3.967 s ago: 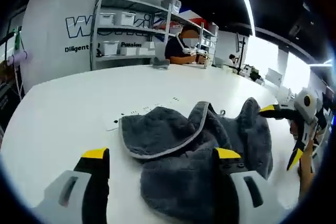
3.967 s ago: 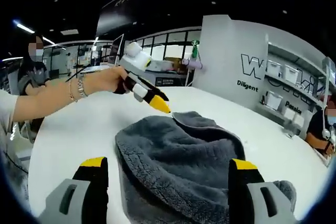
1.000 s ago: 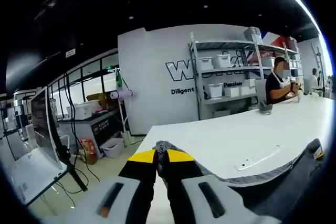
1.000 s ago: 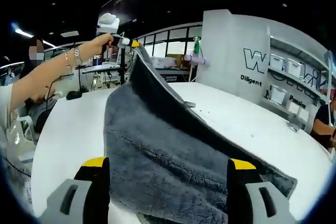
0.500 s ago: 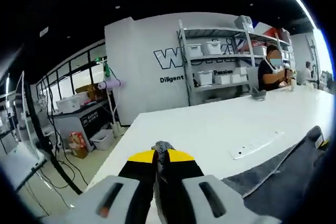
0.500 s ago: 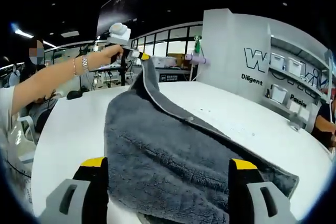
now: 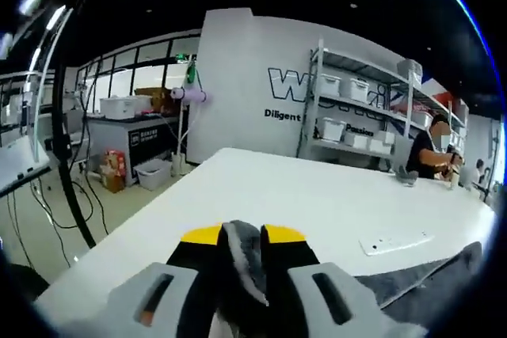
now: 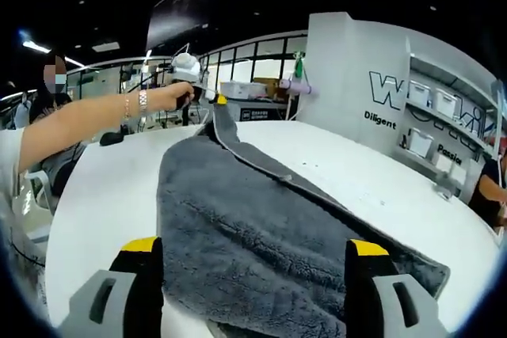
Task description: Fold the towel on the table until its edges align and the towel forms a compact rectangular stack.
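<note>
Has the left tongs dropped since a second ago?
Yes. In the right gripper view the left tongs sits lower against the window wall, towel corner lowered too.

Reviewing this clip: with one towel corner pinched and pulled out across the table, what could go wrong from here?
1. The left gripper pinches only a small tip of the towel, so the corner may slip out as it is pulled.
2. The right gripper is open with the towel lying loose between its jaws, so the near end may drag and bunch.
3. The held corner sits near the table edge and could end up hanging off.
</note>
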`<action>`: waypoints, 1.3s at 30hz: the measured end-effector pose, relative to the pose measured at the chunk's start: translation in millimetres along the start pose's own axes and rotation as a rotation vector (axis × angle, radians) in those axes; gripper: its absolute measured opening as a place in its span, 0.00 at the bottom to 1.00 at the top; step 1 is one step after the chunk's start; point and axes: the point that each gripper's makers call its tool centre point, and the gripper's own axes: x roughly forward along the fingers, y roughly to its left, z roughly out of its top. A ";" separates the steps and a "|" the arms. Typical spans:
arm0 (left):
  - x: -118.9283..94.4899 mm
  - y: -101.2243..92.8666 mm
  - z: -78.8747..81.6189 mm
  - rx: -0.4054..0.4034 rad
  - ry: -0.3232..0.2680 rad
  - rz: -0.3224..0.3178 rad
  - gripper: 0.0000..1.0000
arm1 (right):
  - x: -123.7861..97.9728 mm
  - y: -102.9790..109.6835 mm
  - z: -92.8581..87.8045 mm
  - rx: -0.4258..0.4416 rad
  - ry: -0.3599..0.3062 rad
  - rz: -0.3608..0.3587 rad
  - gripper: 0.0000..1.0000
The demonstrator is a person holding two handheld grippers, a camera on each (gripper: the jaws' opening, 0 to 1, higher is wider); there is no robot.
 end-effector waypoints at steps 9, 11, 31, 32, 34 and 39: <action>2.6 -8.2 -10.7 0.015 0.062 -0.120 0.60 | 3.7 3.7 -5.4 0.006 0.026 0.016 0.99; 3.1 -12.6 -6.3 0.015 0.071 -0.150 0.74 | 3.7 3.7 -5.9 0.007 0.027 0.016 0.99; -58.8 -78.5 86.3 0.247 -0.048 -0.514 0.99 | 11.6 11.9 -13.2 -0.022 0.065 0.031 0.99; -67.7 -82.2 84.2 0.260 -0.057 -0.531 0.99 | 12.0 12.4 -14.2 -0.025 0.071 0.033 0.99; -81.5 -88.8 74.0 0.295 -0.060 -0.564 0.99 | 12.2 12.5 -15.4 -0.030 0.078 0.033 0.99; -117.0 -108.7 32.6 0.356 -0.042 -0.672 0.99 | 11.6 12.1 -16.2 -0.034 0.084 0.029 0.99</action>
